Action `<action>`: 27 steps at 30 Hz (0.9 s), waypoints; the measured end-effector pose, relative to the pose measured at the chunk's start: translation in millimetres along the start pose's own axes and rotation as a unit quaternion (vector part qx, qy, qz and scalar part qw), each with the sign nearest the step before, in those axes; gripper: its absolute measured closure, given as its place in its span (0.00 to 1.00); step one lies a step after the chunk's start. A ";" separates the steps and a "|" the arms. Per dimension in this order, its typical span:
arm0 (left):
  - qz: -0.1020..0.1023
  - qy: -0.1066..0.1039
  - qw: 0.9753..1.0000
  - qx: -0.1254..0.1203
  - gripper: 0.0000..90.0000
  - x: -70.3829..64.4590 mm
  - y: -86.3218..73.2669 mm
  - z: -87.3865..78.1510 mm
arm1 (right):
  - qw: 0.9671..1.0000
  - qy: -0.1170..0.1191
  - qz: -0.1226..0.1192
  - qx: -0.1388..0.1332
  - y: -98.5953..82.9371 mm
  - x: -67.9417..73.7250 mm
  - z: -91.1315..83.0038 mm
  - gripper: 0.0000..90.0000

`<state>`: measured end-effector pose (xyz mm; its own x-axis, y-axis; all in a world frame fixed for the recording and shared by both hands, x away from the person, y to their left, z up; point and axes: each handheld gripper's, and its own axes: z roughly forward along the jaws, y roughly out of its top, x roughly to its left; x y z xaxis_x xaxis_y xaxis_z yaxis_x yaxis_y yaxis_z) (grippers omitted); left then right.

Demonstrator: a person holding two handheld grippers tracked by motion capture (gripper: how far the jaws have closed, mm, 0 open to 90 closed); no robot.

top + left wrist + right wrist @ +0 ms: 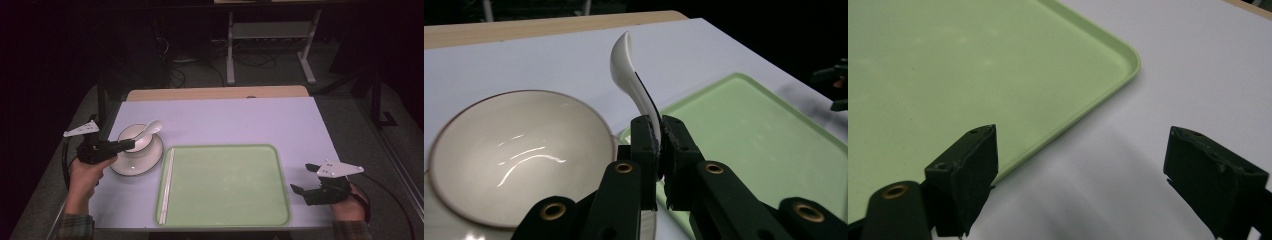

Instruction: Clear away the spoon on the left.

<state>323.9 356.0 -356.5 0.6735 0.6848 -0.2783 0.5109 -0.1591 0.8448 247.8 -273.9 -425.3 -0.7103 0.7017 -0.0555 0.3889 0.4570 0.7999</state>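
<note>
Spoon [631, 75] handle hidden between jaws

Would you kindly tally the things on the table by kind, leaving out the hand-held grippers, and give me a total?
Bowl: 1
Saucer under the bowl: 1
White spoon, clamped by its handle in the left hand-held gripper: 1
Green tray: 1
Pale stick lying along the tray's left edge: 1
Total: 5
</note>
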 end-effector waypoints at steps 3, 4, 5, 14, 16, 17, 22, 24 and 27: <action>0.006 -0.016 1.000 0.001 0.94 -6.7 1.7 7.7 | 1.000 0.000 0.001 0.001 -0.1 0.0 0.0 0.15; 0.008 -0.020 1.000 0.002 0.94 -8.9 2.2 10.6 | 1.000 0.000 0.000 0.000 -0.1 -0.1 0.0 0.15; 0.010 -0.025 1.000 0.003 0.94 -11.2 2.5 14.0 | 1.000 0.000 0.000 0.000 0.0 -0.1 -0.1 0.15; 0.033 -0.058 0.997 0.032 0.94 -31.8 3.5 50.8 | 1.000 -0.001 0.001 0.000 -0.3 -0.4 -0.5 0.15; 0.038 -0.063 0.996 0.043 0.94 -35.5 2.8 61.1 | 1.000 0.000 0.001 0.000 -0.2 -0.5 -0.4 0.15; 0.040 -0.065 0.996 0.047 0.94 -36.7 2.2 65.6 | 1.000 0.000 0.001 0.000 -0.2 -0.5 -0.3 0.15; 0.043 -0.073 0.994 0.067 0.94 -39.4 -1.3 86.5 | 1.000 0.000 -0.001 0.001 0.0 -0.4 0.1 0.15; 0.044 -0.075 0.994 0.073 0.94 -40.3 -2.5 94.1 | 1.000 0.000 0.000 0.001 -0.2 -0.5 0.2 0.15; 0.042 -0.075 0.993 0.080 0.94 -39.7 -4.7 104.5 | 1.000 0.000 0.001 0.001 -0.5 -0.9 0.5 0.15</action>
<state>350.6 255.3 -397.2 0.7832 0.5522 -0.2858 0.5201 -0.3300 0.7877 248.5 -274.4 -425.9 -0.7092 0.7029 -0.0545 0.3917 0.4572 0.7985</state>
